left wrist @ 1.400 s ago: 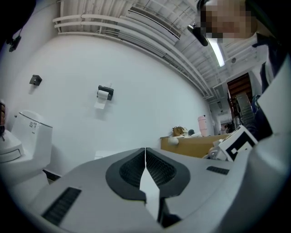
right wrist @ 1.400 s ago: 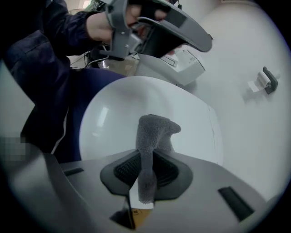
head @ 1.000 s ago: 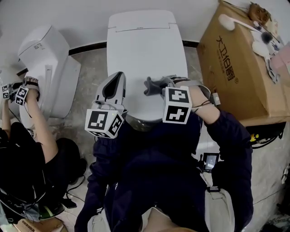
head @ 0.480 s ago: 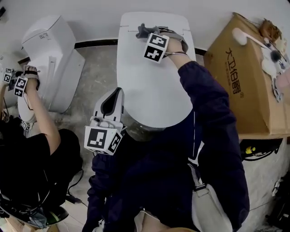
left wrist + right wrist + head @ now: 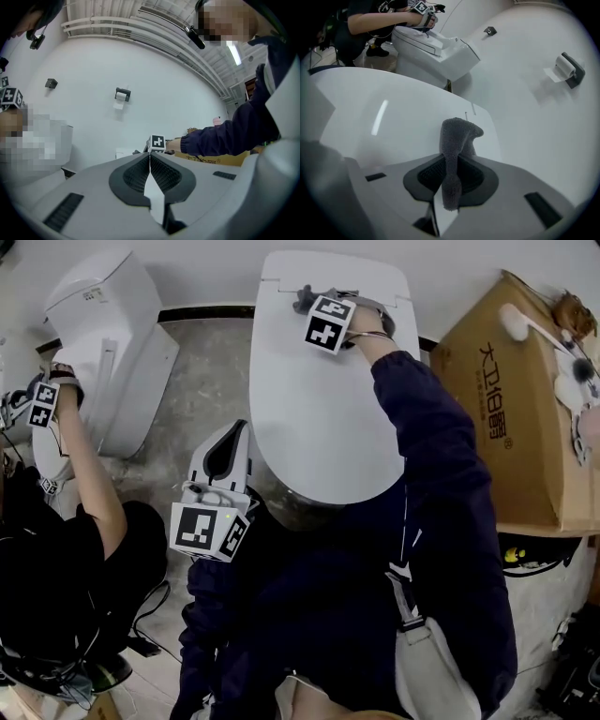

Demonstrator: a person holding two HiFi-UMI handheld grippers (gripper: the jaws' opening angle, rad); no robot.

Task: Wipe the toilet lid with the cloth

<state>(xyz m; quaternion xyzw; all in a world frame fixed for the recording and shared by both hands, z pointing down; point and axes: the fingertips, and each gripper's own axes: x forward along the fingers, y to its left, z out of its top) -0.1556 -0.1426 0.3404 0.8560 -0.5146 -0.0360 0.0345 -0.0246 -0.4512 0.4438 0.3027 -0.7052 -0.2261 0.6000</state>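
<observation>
The white toilet lid lies closed in the middle of the head view. My right gripper reaches to the lid's far end near the tank, shut on a grey cloth that sticks out past the jaws against the lid. The cloth's tip shows ahead of the marker cube. My left gripper hangs beside the lid's near left edge, shut with nothing between its jaws.
A second white toilet stands at the left, where another person works with marked grippers. A large cardboard box stands at the right with a brush on top. A paper holder hangs on the white wall.
My right gripper carried the cloth from the lid's near half up to its far end by the tank. The left gripper stayed beside the lid's near left edge.
</observation>
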